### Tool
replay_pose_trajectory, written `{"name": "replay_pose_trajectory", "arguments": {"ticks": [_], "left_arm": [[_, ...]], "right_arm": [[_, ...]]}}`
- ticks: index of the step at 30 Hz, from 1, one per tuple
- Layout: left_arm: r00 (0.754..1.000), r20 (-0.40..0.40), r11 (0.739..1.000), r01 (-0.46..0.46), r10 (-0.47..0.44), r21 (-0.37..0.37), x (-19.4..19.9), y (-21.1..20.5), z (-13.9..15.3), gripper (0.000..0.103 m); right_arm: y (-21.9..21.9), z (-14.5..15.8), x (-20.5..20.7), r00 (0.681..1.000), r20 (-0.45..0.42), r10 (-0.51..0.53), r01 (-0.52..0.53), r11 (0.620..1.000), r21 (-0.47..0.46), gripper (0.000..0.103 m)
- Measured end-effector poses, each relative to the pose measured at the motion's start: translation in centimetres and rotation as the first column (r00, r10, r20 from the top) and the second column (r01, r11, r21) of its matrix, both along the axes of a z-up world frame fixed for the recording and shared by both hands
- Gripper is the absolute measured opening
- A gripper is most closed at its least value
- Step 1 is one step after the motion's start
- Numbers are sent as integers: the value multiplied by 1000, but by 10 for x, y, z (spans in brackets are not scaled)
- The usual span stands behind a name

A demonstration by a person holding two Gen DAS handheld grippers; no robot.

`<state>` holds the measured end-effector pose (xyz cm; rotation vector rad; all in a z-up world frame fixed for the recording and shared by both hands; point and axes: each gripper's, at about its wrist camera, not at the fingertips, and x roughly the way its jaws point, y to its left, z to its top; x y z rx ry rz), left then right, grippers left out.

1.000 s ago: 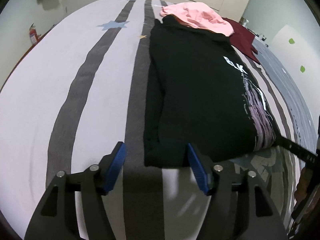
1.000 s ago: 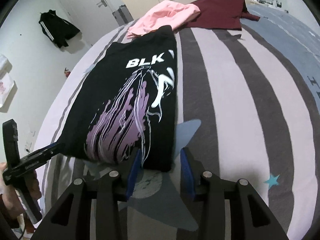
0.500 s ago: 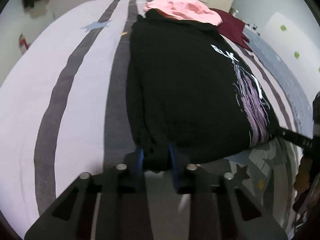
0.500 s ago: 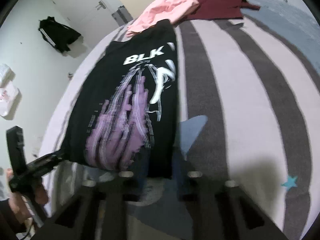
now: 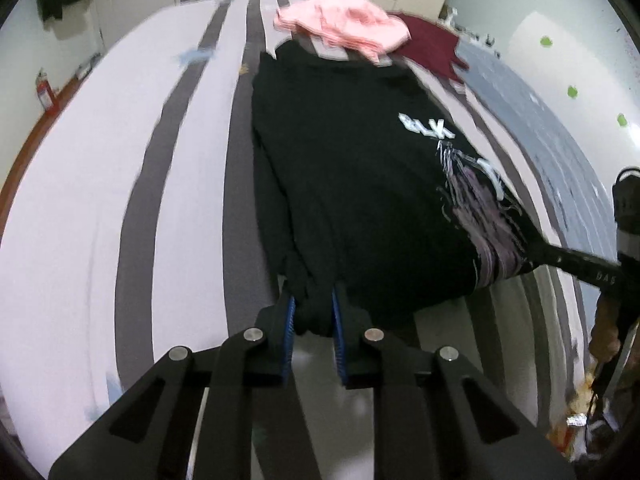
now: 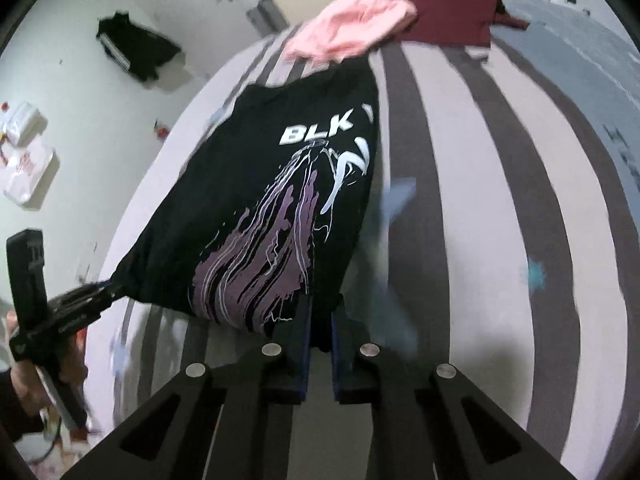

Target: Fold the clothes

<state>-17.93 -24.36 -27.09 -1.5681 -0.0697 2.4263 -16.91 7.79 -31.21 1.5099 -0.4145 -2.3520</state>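
A black T-shirt (image 5: 360,180) with a white "BLK" print and purple streaks lies lengthwise on the striped bed (image 5: 100,160). My left gripper (image 5: 314,304) is closing, its blue pads pressing on the shirt's near left hem corner, which is bunched between them. My right gripper (image 6: 320,312) is closing too, pinching the near right hem corner of the T-shirt (image 6: 280,184). The near hem hangs lifted between the two grips. Each view shows the other gripper: the right one (image 5: 532,256) and the left one (image 6: 112,288) at the hem's far end.
A pink garment (image 5: 344,28) and a maroon garment (image 5: 432,48) lie at the bed's far end, just beyond the shirt's collar. A dark jacket (image 6: 136,48) hangs on the left wall. A hand (image 6: 24,384) grips the left tool. Clutter sits low right (image 5: 580,420).
Both grippers went from open around the hem corners to shut on them. They then lifted the near hem off the bed and drew the shirt away from the pink garment.
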Motion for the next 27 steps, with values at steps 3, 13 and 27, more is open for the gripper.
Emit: {"name": "replay_pose_trajectory", "arguments": {"ticks": [3,13,27], "left_arm": [[997,77,1000,-22,22,-4,29,-4,-10,14],[994,-50,994,-91,94,56,-15,-8,60,14],[985,-109,988,-125,134,90,-200,0,59,14]], "right_arm": [[-3,0,35,996,84,17,-16,1000,-9,7],[2,62,9,999,-8,-42,41,996,-73,7],[12,74,-168,988,-105,-116,105,989,-105,5]]}}
